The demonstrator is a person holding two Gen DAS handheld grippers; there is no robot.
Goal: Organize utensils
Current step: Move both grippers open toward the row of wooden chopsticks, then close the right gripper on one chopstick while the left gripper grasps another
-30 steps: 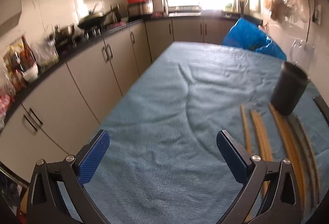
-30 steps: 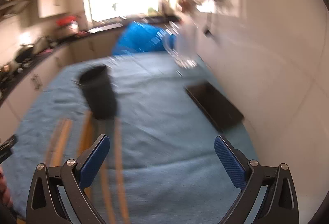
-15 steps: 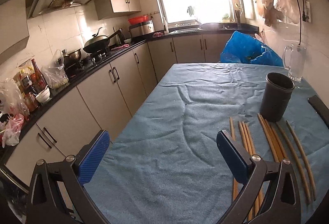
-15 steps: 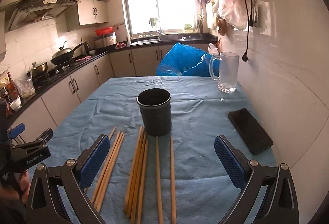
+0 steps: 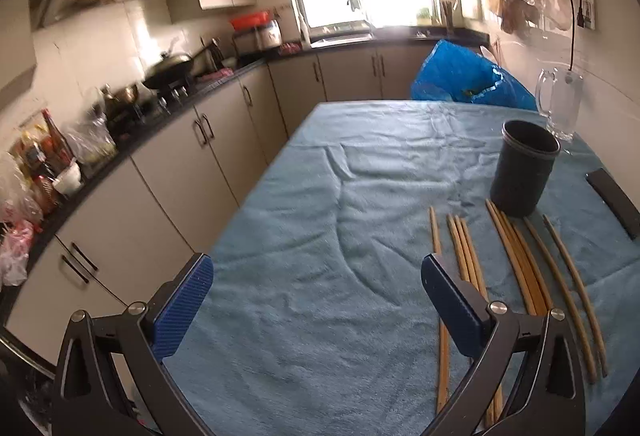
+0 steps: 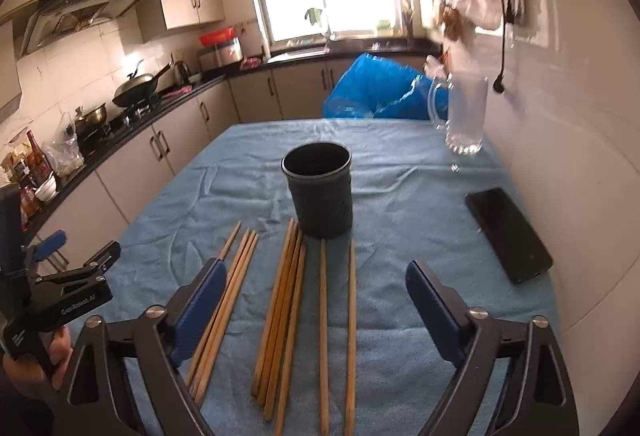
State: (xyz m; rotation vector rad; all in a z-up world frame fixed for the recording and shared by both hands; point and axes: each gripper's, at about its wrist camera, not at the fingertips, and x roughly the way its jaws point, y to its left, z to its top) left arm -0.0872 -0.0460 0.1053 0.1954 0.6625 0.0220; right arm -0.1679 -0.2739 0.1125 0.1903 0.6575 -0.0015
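Wooden chopsticks (image 6: 288, 312) lie loose on the blue cloth (image 6: 400, 204) before the dark cup (image 6: 320, 192). Left gripper (image 5: 316, 300) stands apart, empty. Right gripper (image 6: 316, 300), apart and empty, has just been narrowing.

I count ten long wooden chopsticks (image 6: 287, 300), one dark round holder cup (image 6: 320, 192), one clear glass mug (image 6: 464, 116), one black phone (image 6: 508, 234), one blue plastic bag (image 6: 380, 92)

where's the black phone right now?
In the right wrist view the black phone lies flat on the blue cloth at the table's right edge by the white wall, right of the dark cup and nearer than the glass mug.
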